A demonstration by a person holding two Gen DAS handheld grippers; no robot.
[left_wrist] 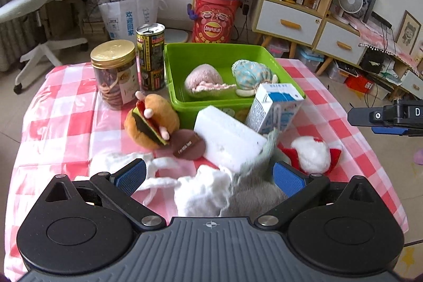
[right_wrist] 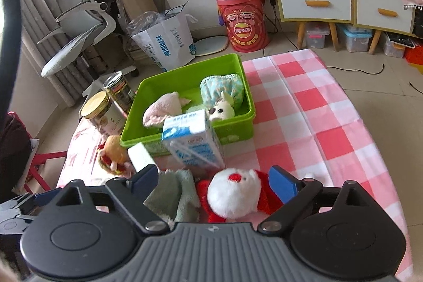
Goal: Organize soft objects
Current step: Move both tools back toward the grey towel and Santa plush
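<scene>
The white-and-red plush toy (right_wrist: 234, 196) lies on the checked surface (right_wrist: 317, 123), framed by the released right claw (right_wrist: 212, 183). Being light and squashy, it is best gripped across its body. The left claw (left_wrist: 208, 175) is released above a white cloth (left_wrist: 201, 192).
</scene>
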